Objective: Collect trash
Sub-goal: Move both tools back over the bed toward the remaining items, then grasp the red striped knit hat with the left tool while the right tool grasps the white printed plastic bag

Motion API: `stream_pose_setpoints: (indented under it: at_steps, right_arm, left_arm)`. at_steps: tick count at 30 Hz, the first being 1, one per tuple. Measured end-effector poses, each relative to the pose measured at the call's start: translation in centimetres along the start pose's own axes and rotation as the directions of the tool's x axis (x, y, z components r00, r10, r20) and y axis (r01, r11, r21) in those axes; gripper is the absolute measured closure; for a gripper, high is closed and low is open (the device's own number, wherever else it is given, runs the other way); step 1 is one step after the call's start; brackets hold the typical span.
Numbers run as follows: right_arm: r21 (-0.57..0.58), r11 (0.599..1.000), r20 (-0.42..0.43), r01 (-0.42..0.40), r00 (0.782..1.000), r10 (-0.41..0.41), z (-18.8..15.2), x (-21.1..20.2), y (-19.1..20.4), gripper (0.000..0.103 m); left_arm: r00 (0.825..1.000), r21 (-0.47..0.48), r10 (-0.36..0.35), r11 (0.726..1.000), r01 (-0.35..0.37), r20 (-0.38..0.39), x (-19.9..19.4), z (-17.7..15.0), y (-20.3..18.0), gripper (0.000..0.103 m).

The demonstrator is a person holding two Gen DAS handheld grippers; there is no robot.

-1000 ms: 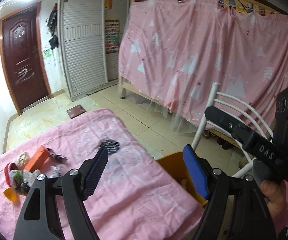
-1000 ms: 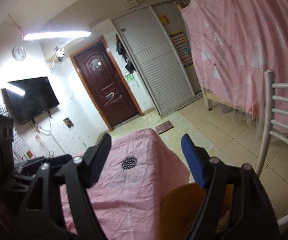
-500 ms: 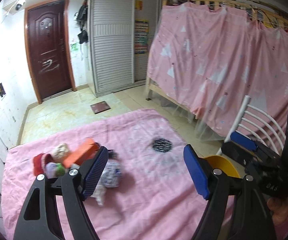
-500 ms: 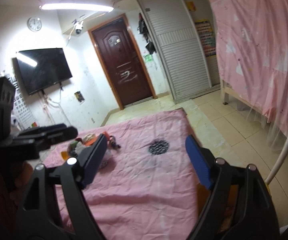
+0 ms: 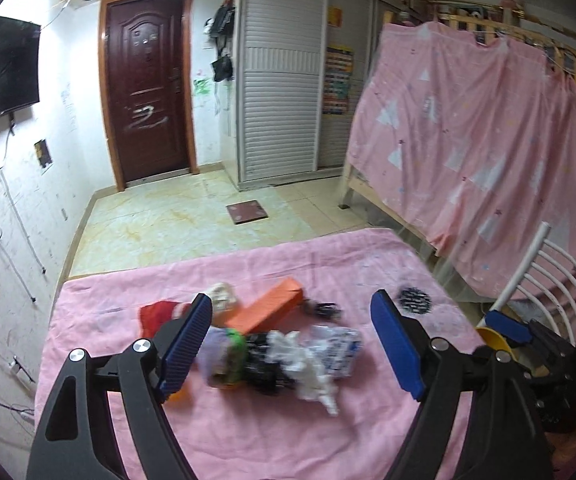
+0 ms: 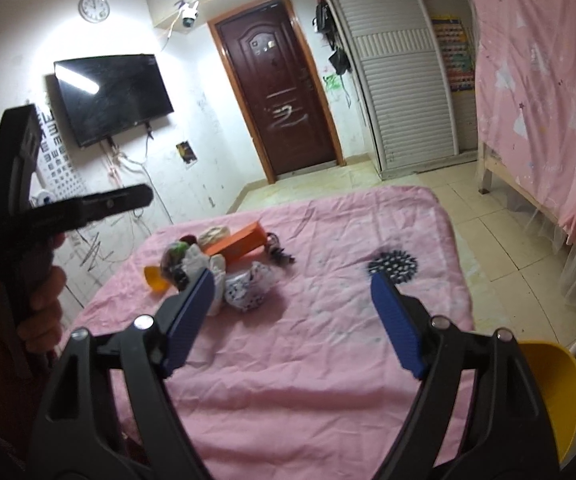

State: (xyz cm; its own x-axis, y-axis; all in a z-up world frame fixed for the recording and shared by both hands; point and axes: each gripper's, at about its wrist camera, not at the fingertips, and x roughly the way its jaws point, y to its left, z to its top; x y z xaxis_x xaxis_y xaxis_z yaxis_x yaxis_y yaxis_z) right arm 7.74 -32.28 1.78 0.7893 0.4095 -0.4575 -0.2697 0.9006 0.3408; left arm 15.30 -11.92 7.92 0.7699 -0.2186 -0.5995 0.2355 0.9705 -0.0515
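Item: trash pile, lying on the pink tablecloth. The landmark for all places below is the orange box at the pile's far side.

- Change: a second ago the left camera faced the bed curtain, with the pile at the frame's lower left corner; half a second ago the pile had slid toward centre. Now it sits between the fingers of the left gripper.
- Contents nearer the cameras than the orange box: a white crumpled wrapper, a printed white bag, a purple-and-green bundle, and dark scraps, too blurred to name.
- Left of the orange box: a red scrap.
- Beyond its right end: a small black tangle.
- Left gripper: jaws wide, holding nothing, above the pile and not touching it.
- Right gripper: jaws wide, empty, pointing at bare cloth to the right of the orange box.
- Yellow bin: off the table edge, well to the right of the orange box and nearer the cameras.

Judgement: both cameras have swung back from the bin side to the pile, so the next pick is being lined up; the left gripper is the better placed. Most of the pile remains uncollected.
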Motion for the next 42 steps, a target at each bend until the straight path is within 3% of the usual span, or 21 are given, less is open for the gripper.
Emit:
stream_pose_setpoints:
  at_steps: [9, 18, 22, 24, 34, 35, 39, 42]
  right_arm:
    - [-0.035, 0.999, -0.062, -0.021, 0.998, 0.019, 0.6, 4.0, 2.2, 0.021]
    - [-0.078, 0.997, -0.125, 0.006, 0.992, -0.016, 1.3, 7.0, 3.4, 0.021]
    - [-0.086, 0.996, -0.161, 0.032, 0.986, -0.045, 1.3, 8.5, 3.4, 0.02]
    - [-0.078, 0.996, -0.171, 0.03, 0.984, -0.043, 1.3, 9.0, 3.4, 0.011]
    - [-0.102, 0.993, -0.22, 0.06, 0.972, -0.082, 1.2, 11.6, 4.0, 0.007]
    - [-0.101, 0.993, -0.223, 0.062, 0.971, -0.083, 1.2, 11.8, 4.0, 0.006]
    - [-0.103, 0.992, -0.235, 0.068, 0.968, -0.09, 1.4, 12.4, 4.0, 0.006]
    - [-0.122, 0.99, -0.245, 0.069, 0.965, -0.098, 1.3, 12.8, 4.5, 0.006]
  left_arm:
    - [0.995, -0.085, 0.075, 0.993, -0.08, -0.06, 3.3, 0.2, 6.4, 0.028]
    - [0.987, -0.195, 0.025, 0.979, -0.057, -0.16, 7.9, -0.4, 11.5, 0.028]
    - [0.979, -0.213, 0.029, 0.974, -0.074, -0.204, 9.6, -0.9, 12.4, 0.028]
    - [0.975, -0.219, 0.017, 0.973, -0.067, -0.22, 10.4, -1.2, 12.7, 0.028]
    - [0.956, -0.225, -0.005, 0.972, -0.064, -0.293, 12.9, -2.5, 12.6, 0.028]
    - [0.954, -0.226, -0.011, 0.972, -0.06, -0.3, 13.1, -2.7, 12.6, 0.031]
    - [0.95, -0.224, 0.001, 0.972, -0.074, -0.312, 13.2, -3.1, 12.5, 0.073]
    - [0.961, -0.221, 0.023, 0.971, -0.087, -0.277, 12.3, -3.0, 12.4, 0.087]
